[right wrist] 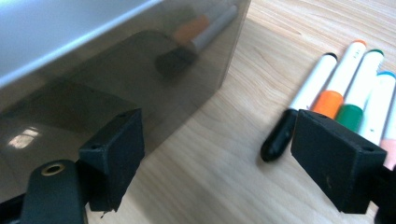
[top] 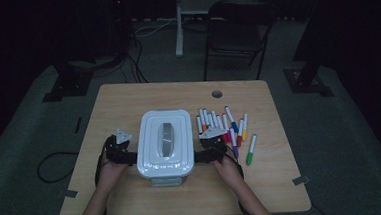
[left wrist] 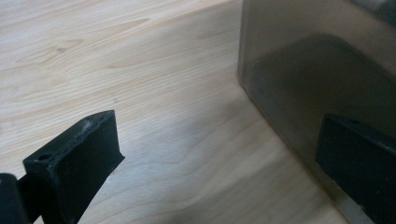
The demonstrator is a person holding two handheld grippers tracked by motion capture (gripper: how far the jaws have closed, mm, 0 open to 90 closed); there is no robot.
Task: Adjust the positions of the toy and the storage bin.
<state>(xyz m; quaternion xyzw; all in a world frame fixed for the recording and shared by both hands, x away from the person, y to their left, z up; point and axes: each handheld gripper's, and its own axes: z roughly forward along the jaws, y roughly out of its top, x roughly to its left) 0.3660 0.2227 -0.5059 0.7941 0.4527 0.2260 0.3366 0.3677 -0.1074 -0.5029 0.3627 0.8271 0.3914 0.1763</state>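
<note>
Markers lie in a loose fan right of the box, toward the tabletop's right edge: I count about ten bunched together, plus one green-capped marker lying apart, nearest that edge. One box stands near the middle of the tabletop, closer to the near edge, a smoky translucent tub under a white lid with a grey handle. I hold two grippers. My left gripper sits just beside the box's left wall and my right gripper just beside its right wall, between box and markers.

From the left gripper view the jaws stand wide with bare wood between them; the right-hand jaw is close against the box wall, though I cannot tell if it touches. From the right gripper view the jaws also stand wide with nothing pinched; one jaw is beside the box wall, the other overlaps the marker row, where I see a black-capped marker, then orange and green bands. The dark wall mirrors a marker, which the high view does not give.

Light wood-grain tabletop with a round cable hole near the far edge. Around it, grey carpet, a dim room, a black chair and cables on the floor.
</note>
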